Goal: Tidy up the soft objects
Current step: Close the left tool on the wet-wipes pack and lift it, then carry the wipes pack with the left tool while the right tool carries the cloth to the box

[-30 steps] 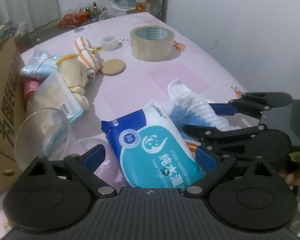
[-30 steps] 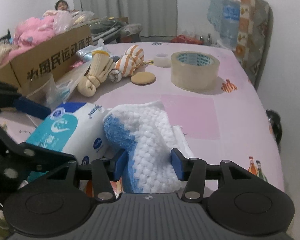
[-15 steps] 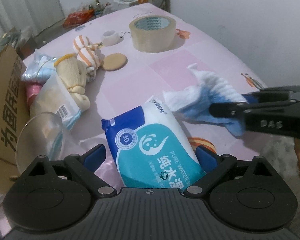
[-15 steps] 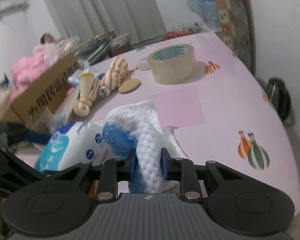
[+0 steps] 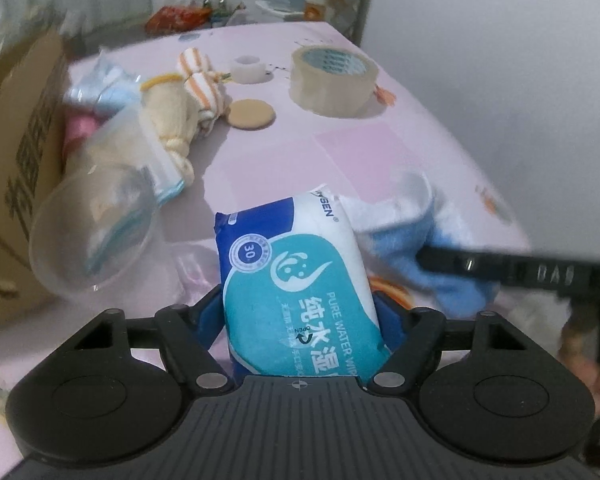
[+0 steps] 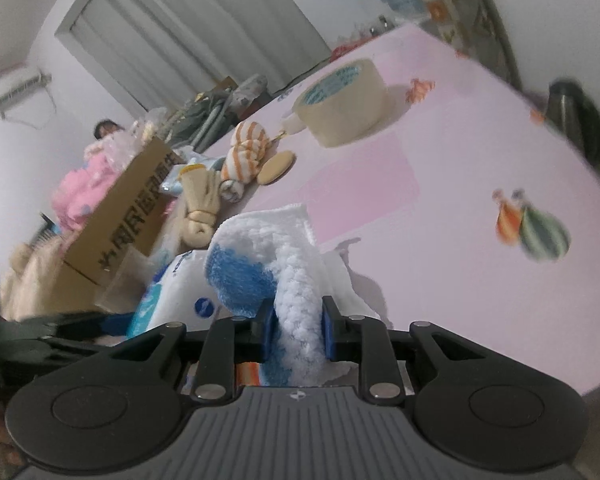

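while my left claw [image 5: 300, 312] has just been closing and now pinches the wipes pack [image 5: 296, 280], my right claw [image 6: 296, 330] squeezes the blue-and-white cloth [image 6: 276, 272]. since a second ago the cloth's been lifted and rolled sideways.

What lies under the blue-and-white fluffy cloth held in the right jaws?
An orange-striped print on the pink tablecloth peeks out beneath the cloth; whatever else lies under it is hidden.

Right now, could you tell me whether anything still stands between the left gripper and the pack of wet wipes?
Nothing visible does. The left gripper, whose jaws have just been closing, has its blue pads against both sides of the wet wipes pack. The blue and white cloth in the right gripper lies beside the pack, not between.
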Demonstrator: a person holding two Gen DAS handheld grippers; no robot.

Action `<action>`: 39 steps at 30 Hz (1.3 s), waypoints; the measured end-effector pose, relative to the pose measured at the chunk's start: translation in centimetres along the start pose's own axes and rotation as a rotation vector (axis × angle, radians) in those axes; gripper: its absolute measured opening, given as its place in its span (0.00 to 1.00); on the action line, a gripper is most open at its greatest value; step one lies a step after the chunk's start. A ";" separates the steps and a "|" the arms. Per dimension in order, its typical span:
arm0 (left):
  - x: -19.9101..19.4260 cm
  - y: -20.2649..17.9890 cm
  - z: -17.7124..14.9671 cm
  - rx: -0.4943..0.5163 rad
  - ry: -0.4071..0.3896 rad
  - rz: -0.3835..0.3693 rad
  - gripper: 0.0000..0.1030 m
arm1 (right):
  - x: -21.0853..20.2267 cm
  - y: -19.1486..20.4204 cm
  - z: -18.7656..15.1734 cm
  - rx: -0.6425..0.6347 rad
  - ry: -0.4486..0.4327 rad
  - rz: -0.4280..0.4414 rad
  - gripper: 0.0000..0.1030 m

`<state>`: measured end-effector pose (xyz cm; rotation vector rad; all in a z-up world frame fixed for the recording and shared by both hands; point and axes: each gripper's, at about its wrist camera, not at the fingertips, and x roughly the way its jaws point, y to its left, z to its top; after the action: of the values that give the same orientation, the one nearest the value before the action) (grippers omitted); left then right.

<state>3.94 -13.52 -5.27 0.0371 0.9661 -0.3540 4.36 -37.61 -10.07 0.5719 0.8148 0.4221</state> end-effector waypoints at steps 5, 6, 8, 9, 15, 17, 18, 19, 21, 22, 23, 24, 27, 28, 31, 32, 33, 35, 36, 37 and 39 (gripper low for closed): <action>-0.2 2.7 -0.3 -0.198 -0.001 -0.211 0.72 | 0.9 -2.0 -1.3 0.228 0.036 0.192 0.51; -0.2 2.9 -0.4 -0.219 0.000 -0.240 0.72 | 1.3 -2.7 -1.7 0.293 0.045 0.240 0.50; -0.2 3.0 -0.6 -0.237 -0.017 -0.255 0.72 | 1.6 -3.6 -2.3 0.381 0.037 0.300 0.49; -0.3 3.1 -0.8 -0.244 -0.024 -0.266 0.72 | 1.7 -4.1 -2.6 0.428 0.039 0.338 0.49; -1.3 3.8 -1.4 -0.291 -0.065 -0.355 0.72 | 0.9 -3.9 -3.6 0.501 0.006 0.407 0.50; -2.4 3.9 -1.7 -0.292 -0.095 -0.375 0.72 | 0.2 -3.2 -3.5 0.492 -0.007 0.416 0.50; -2.8 4.1 -1.8 -0.295 -0.107 -0.386 0.72 | -0.1 -2.7 -3.5 0.484 -0.013 0.421 0.50; -3.3 4.2 -1.8 -0.299 -0.118 -0.396 0.71 | -0.5 -2.2 -3.4 0.476 -0.019 0.427 0.50; -4.8 4.3 -1.9 -0.299 -0.154 -0.415 0.71 | -1.3 -1.1 -3.0 0.451 -0.034 0.440 0.50; -5.6 4.4 -1.9 -0.300 -0.171 -0.422 0.71 | -1.8 -0.3 -2.6 0.433 -0.042 0.447 0.50; -6.3 4.5 -1.9 -0.301 -0.189 -0.429 0.71 | -2.1 0.5 -2.3 0.412 -0.050 0.457 0.50; -7.3 4.7 -1.9 -0.303 -0.212 -0.435 0.71 | -2.4 1.5 -1.8 0.391 -0.058 0.466 0.50; -9.9 5.7 -1.5 -0.311 -0.285 -0.444 0.71 | -2.8 4.1 -0.2 0.329 -0.072 0.500 0.50; -10.8 6.1 -1.4 -0.315 -0.311 -0.445 0.71 | -2.9 5.2 0.5 0.301 -0.075 0.515 0.50; -13.6 7.9 -1.0 -0.345 -0.384 -0.441 0.71 | -2.6 8.6 2.7 0.221 -0.070 0.559 0.50; -14.5 8.6 -0.7 -0.354 -0.409 -0.435 0.71 | -2.2 9.9 3.4 0.194 -0.064 0.573 0.50; -15.5 9.3 -0.5 -0.359 -0.438 -0.422 0.71 | -1.8 11.3 4.2 0.166 -0.056 0.587 0.50; -17.0 10.9 0.1 -0.376 -0.485 -0.395 0.71 | -0.7 14.1 5.7 0.111 -0.040 0.607 0.50; -17.8 11.7 0.4 -0.388 -0.505 -0.375 0.71 | 0.3 15.6 6.7 0.085 -0.028 0.614 0.50; -18.5 12.6 0.8 -0.400 -0.522 -0.355 0.71 | 0.8 16.8 7.3 0.070 -0.018 0.621 0.50; -19.4 14.4 1.5 -0.425 -0.550 -0.316 0.71 | 2.9 19.1 9.0 0.043 0.011 0.634 0.50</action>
<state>-0.43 5.14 9.50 -0.5788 0.4809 -0.4130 10.63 -24.05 5.18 0.8679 0.6410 0.9886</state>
